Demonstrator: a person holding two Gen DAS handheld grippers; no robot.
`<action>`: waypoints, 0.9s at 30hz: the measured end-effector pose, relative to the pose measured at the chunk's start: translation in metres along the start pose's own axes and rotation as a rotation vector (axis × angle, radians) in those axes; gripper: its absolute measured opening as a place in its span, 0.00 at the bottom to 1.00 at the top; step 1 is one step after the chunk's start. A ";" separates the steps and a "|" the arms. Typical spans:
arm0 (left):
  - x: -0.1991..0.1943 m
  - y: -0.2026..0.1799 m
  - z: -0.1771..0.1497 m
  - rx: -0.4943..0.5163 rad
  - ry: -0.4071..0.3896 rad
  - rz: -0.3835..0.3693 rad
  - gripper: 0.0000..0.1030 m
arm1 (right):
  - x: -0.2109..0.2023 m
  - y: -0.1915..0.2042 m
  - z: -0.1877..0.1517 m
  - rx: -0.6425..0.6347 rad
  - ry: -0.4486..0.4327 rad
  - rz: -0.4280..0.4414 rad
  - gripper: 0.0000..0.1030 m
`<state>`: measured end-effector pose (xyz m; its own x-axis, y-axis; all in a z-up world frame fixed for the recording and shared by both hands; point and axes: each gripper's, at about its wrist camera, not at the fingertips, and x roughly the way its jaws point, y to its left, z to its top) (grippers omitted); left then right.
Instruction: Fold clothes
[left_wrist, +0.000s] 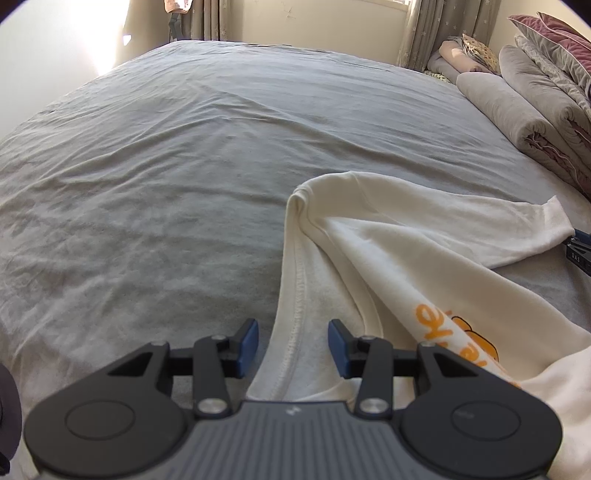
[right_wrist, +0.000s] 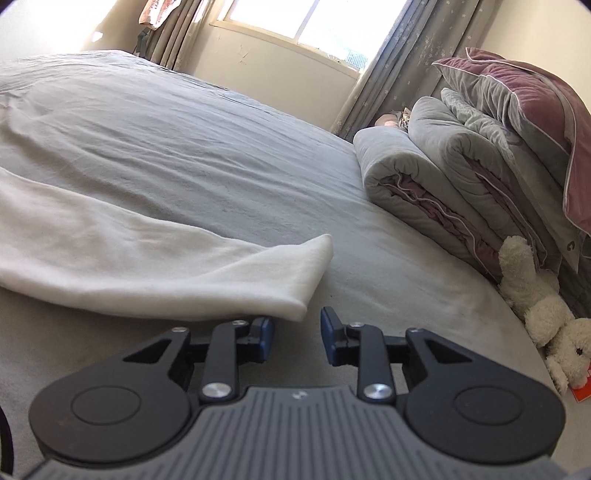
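The left tongs (left_wrist: 293, 347) stand partly open, their blue pads either side of the hemmed edge of a cream sweatshirt (left_wrist: 388, 258) without pressing on it. The garment lies crumpled on the grey bed (left_wrist: 166, 166), spreading from these tongs toward the right, orange print showing on a fold. The right tongs (right_wrist: 296, 338) are parted a little and grip nothing; the cuff of the sweatshirt's sleeve (right_wrist: 288, 280) lies just beyond their left pad, overlapping its tip.
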<state>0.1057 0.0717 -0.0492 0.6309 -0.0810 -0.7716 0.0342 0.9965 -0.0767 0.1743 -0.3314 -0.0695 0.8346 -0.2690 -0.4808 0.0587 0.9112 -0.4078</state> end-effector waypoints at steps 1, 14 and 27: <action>0.000 0.000 0.000 -0.001 0.000 -0.002 0.41 | -0.001 -0.001 0.001 -0.001 -0.009 -0.018 0.16; -0.001 0.004 0.003 -0.014 0.017 -0.020 0.41 | -0.016 -0.037 -0.007 -0.061 0.071 -0.105 0.02; 0.000 0.005 0.003 -0.022 0.015 -0.026 0.41 | 0.012 -0.096 -0.024 0.707 0.128 0.189 0.47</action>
<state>0.1081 0.0768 -0.0476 0.6183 -0.1076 -0.7786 0.0334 0.9933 -0.1107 0.1657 -0.4294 -0.0547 0.7977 -0.0822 -0.5974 0.2947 0.9174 0.2673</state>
